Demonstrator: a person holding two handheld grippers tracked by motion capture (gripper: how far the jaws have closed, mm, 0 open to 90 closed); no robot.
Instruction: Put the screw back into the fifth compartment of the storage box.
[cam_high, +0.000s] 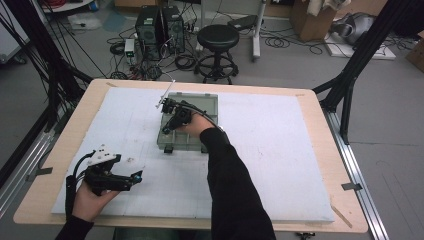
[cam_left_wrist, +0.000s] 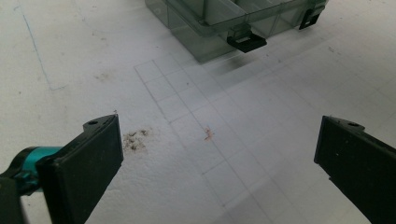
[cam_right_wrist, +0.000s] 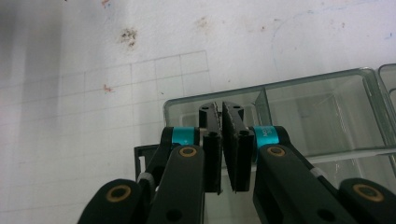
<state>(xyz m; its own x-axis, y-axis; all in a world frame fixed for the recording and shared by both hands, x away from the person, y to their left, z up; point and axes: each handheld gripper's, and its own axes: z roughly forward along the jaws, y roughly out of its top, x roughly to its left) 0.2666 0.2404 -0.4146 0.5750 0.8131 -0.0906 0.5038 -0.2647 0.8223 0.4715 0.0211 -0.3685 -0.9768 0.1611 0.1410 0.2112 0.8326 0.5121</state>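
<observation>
Right gripper (cam_right_wrist: 221, 109) has its jaws pinched together, nothing between them, tips over the near-left corner compartment of the clear plastic organizer box (cam_right_wrist: 322, 112) mid-table — left gripper (cam_left_wrist: 219, 154) gapes wide, empty, over the white mat (cam_left_wrist: 70, 56).

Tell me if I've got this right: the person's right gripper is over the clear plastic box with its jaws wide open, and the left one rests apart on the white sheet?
Nearly. The right gripper is over the clear plastic box, but its jaws are shut, pressed together with nothing between them, as the right gripper view shows. The left gripper does rest apart on the white sheet.
</observation>
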